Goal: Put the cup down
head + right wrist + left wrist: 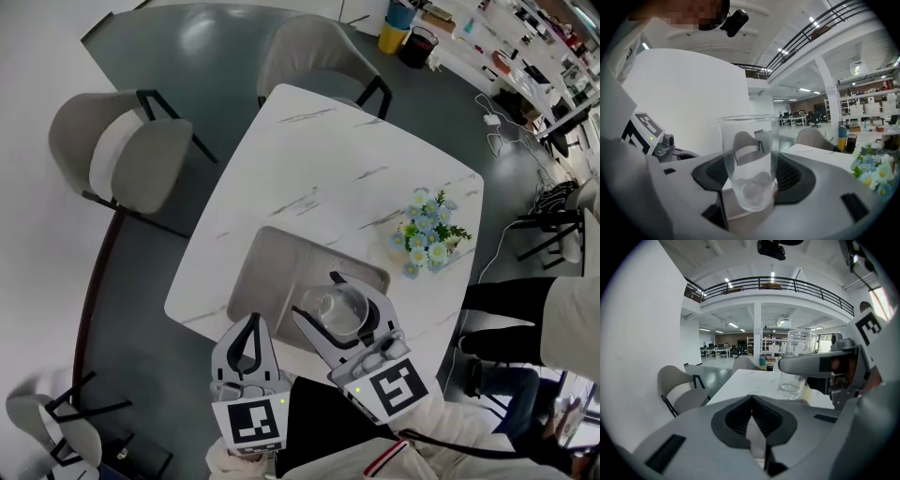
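A clear empty cup (339, 309) stands upright between the jaws of my right gripper (323, 298), which is shut on it. The cup hangs over the near right part of a grey placemat (272, 272) on the white marble table (309, 159); I cannot tell whether its base touches the mat. In the right gripper view the cup (749, 159) fills the middle, gripped low by my right gripper (752, 169). My left gripper (251, 321) is shut and empty at the table's near edge, left of the right one. From the left gripper (751, 401) the cup (797, 364) shows ahead to the right.
A bunch of blue and white flowers (429, 234) lies on the table right of the mat. Grey chairs stand at the left (122, 155) and at the far side (314, 52). A person's dark-trousered legs (511, 323) are beside the table's right edge.
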Motion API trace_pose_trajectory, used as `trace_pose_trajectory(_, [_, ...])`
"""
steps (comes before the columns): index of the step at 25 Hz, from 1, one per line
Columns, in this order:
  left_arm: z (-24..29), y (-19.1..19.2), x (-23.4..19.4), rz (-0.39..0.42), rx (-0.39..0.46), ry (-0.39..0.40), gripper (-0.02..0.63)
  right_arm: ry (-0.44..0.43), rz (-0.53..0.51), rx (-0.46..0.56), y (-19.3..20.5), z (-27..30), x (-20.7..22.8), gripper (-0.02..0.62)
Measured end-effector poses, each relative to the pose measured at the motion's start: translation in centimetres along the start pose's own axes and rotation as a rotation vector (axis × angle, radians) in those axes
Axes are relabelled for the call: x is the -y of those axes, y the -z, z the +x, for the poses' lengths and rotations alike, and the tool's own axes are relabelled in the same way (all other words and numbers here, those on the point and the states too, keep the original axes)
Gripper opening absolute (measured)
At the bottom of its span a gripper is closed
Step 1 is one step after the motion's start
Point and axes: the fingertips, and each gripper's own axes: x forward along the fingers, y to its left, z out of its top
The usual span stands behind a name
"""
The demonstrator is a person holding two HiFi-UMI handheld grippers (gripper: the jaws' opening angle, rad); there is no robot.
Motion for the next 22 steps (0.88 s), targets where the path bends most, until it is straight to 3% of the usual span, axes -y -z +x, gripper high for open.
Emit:
trace_pose_trajectory(6, [2.1, 2.3, -1.0, -0.008, -0.02, 0.006, 0.009, -0.012, 0.029, -0.009, 2.3, 2.5, 0.1, 0.279])
trace_pose_trajectory(15, [5.5, 2.5, -2.2, 0.011, 0.009, 0.001, 0.009, -0.03, 0.009, -0.013, 4.5, 6.1, 0.3, 0.28])
trace_pose_trajectory(22, [7.0, 3.5, -3.8, -0.038, -0.011, -0.027, 0.009, -0.027, -0.005, -0.026, 6.4, 8.5, 1.1, 0.279])
